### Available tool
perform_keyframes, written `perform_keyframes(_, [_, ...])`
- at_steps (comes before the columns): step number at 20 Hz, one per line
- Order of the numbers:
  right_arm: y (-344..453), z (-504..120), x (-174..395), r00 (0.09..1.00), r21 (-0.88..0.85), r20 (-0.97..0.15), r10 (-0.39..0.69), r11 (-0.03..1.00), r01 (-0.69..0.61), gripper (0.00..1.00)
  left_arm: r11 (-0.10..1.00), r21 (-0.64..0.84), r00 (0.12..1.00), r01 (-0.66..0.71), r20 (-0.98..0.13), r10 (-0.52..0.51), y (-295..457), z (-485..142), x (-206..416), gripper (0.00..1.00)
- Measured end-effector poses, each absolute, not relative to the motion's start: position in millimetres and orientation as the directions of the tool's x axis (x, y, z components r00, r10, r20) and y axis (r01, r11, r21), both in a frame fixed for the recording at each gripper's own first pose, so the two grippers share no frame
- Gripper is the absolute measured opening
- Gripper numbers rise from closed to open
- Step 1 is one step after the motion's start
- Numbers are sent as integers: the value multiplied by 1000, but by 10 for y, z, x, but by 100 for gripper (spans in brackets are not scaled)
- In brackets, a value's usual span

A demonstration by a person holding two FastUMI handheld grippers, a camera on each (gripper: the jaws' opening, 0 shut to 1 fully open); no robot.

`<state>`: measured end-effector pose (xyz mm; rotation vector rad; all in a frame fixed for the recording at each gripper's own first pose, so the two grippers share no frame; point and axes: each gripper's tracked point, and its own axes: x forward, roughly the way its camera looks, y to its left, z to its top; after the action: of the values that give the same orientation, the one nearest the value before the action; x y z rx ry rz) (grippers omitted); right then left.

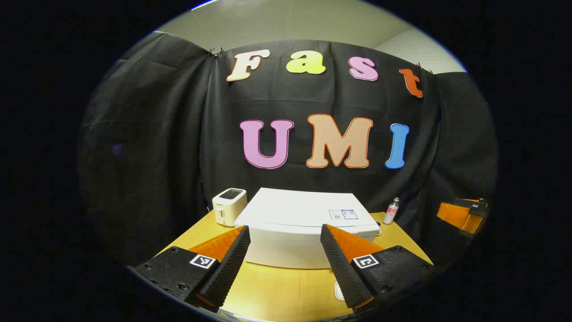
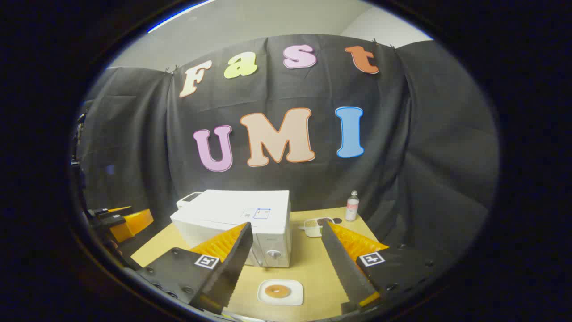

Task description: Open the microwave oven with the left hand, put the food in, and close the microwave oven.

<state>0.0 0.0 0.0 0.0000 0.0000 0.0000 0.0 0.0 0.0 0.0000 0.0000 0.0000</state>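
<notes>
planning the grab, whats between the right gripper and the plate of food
Nothing: in the right gripper view, the plate of food lies on bare table between the open right gripper fingers.

Bare table (image 2: 313,264) lies before the shut microwave (image 2: 241,219); toaster (image 1: 229,205) crowds its left side.

Booth interior. Black cloth wall (image 1: 147,134) hung in folds, clipped at top edge. Pale plaster wall (image 1: 286,22) and ceiling above. Light wooden table (image 2: 313,264) below, bearing white toaster (image 1: 229,205) and small bottle (image 2: 352,205).
</notes>
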Motion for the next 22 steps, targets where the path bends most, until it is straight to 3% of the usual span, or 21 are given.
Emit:
perform_keyframes(1, [4, 2, 19, 1000, 2, 0, 4, 1000, -4, 98, 1000, -4, 1000, -2, -6, 2, 5, -11, 6, 96])
perform_keyframes(2, [10, -3, 29, 1000, 5, -1, 9, 1000, -9, 92, 1000, -6, 1000, -2, -10, 2, 3, -24, 12, 96])
perform_keyframes(13, [-27, 38, 191, 1000, 15, -10, 29, 999, -29, 92, 1000, 16, 1000, 11, 1, -11, -112, 16, 122, 96])
perform_keyframes(15, [-29, 43, 210, 999, 22, -12, 34, 999, -33, 98, 1000, 21, 1000, 21, 9, -21, -172, 31, 141, 96])
perform_keyframes(16, [-49, 44, 210, 999, 23, -12, 33, 999, -32, 92, 999, 24, 1000, 27, 8, -27, -199, 16, 154, 96])
perform_keyframes(18, [-87, 39, 216, 1000, 22, -13, 26, 999, -25, 98, 999, 31, 999, 38, 3, -39, -248, 2, 180, 96])
perform_keyframes(22, [-188, 10, 228, 1000, 23, -18, 3, 1000, -3, 92, 997, 25, 997, 73, -33, -72, -374, -179, 268, 96])
